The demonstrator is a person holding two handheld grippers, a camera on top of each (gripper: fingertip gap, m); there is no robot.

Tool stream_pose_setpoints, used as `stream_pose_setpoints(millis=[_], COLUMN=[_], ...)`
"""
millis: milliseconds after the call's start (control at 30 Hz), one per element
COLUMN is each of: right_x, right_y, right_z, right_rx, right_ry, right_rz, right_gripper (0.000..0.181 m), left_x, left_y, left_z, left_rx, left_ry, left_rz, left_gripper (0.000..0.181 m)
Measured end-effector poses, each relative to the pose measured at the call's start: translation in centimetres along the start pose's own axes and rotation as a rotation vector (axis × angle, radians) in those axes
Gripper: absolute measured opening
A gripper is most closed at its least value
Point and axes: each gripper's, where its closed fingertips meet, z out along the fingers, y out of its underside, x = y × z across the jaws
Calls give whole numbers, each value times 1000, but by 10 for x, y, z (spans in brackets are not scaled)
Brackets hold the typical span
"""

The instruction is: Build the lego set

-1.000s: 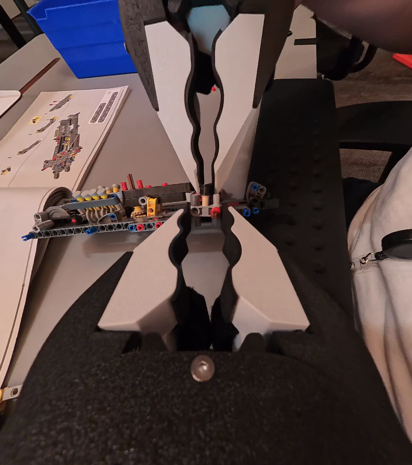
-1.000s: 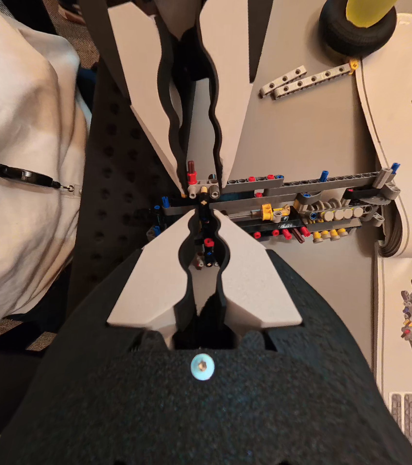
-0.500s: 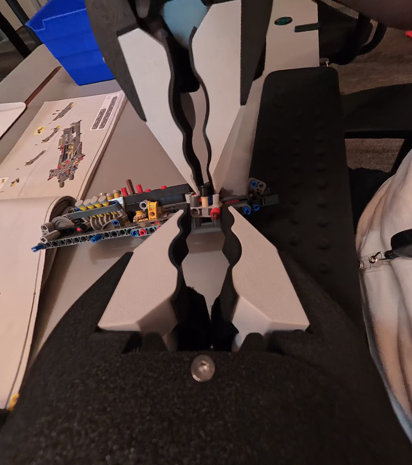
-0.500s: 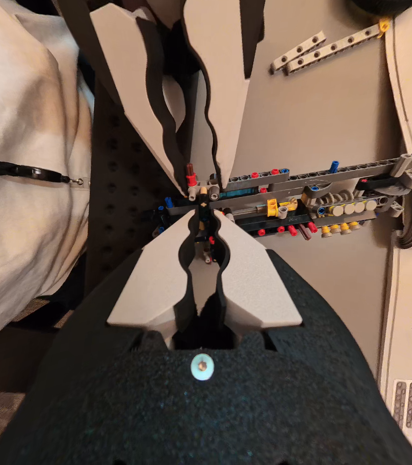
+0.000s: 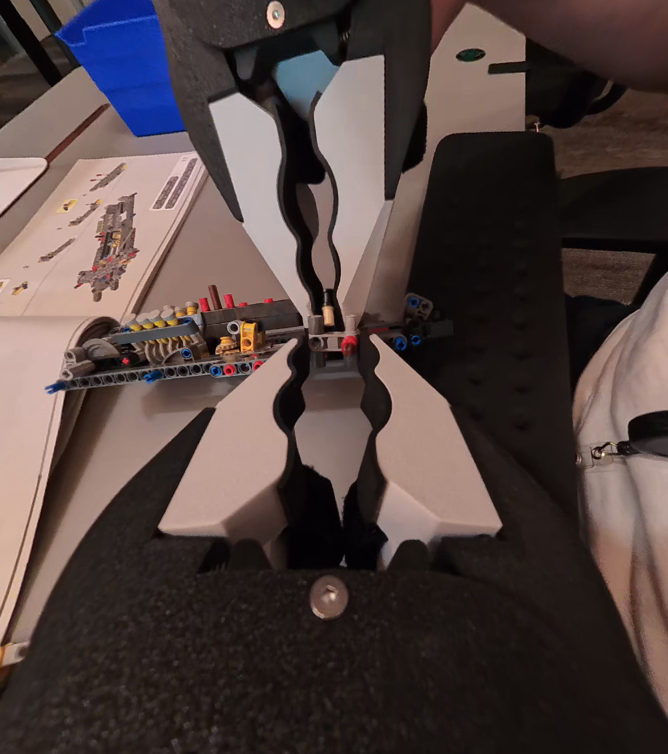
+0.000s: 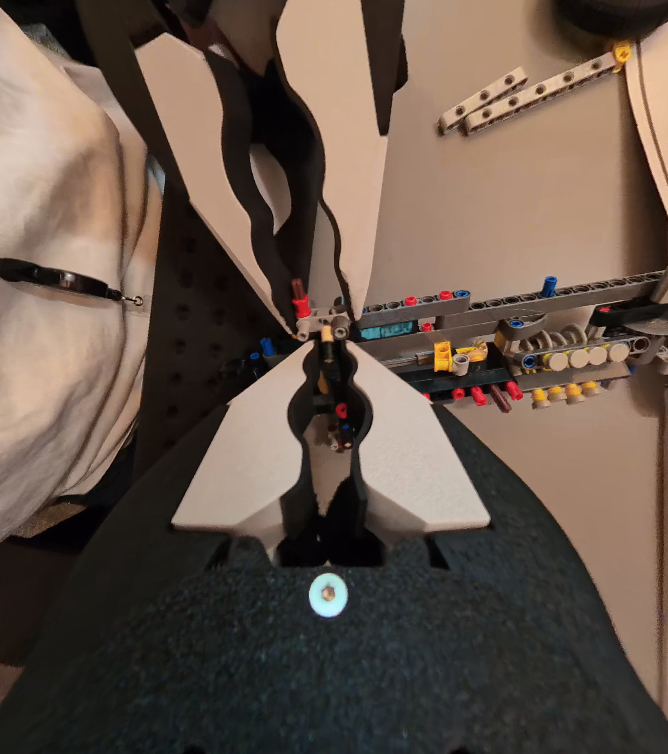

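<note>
Between both grippers (image 5: 330, 347), perhaps clamped: chassis (image 5: 185, 347)

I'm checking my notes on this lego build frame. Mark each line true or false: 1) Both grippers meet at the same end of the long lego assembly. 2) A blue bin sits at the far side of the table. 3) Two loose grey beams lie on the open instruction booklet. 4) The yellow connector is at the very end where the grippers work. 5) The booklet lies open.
1) True: the left gripper and right gripper face each other at one end of the lego assembly.
2) True: the blue bin is there.
3) False: the loose grey beams lie on the bare table, beside the instruction booklet.
4) False: the yellow connector sits farther along, mid-assembly.
5) True.
</note>
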Motion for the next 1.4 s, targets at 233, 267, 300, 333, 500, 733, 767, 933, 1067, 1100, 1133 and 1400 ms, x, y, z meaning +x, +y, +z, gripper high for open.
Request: stream_pose_setpoints(millis=[233, 267, 300, 333, 500, 733, 767, 933, 1067, 1100, 1133, 1400], right_x=[2, 3, 3, 2, 3, 2, 2, 2, 3, 4, 5, 9], right_y=[2, 3, 3, 2, 1, 6, 8, 16, 22, 23, 24, 26], right_z=[-2, -3, -3, -4, -13, -23, -24, -33, -40, -40, -40, -36], right_rx=[104, 113, 129, 145, 216, 325, 340, 443, 535, 546, 549, 572], right_ry=[49, 60, 64, 67, 95, 121, 118, 107, 81, 80, 79, 48], right_rz=[-2, -3, -4, -6, -2, 26, 35, 64, 111, 119, 125, 152], right_gripper=[7, 7, 7, 7, 7, 7, 6, 7, 6, 6, 6, 6], left_x=[-3, -3, -3, -3, -5, -4, -4, -3, -2, -2, -2, -7], left_y=[-1, 0, -1, -2, -11, -24, -26, -35, -41, -39, -37, -22], left_z=[1, 1, 1, 1, 1, 8, 9, 19, 27, 28, 29, 21], left_rx=[-20, -24, -25, -24, -21, -64, -70, -91, -69, -73, -83, -64], left_ry=[3, 7, 11, 13, 32, 102, 111, 137, 147, 142, 134, 51], left_rz=[2, -1, -1, 0, 9, 60, 59, 53, 0, -8, -10, -107], left_gripper=[22, 22, 22, 22, 22, 22, 22, 23, 23, 23, 23, 30])
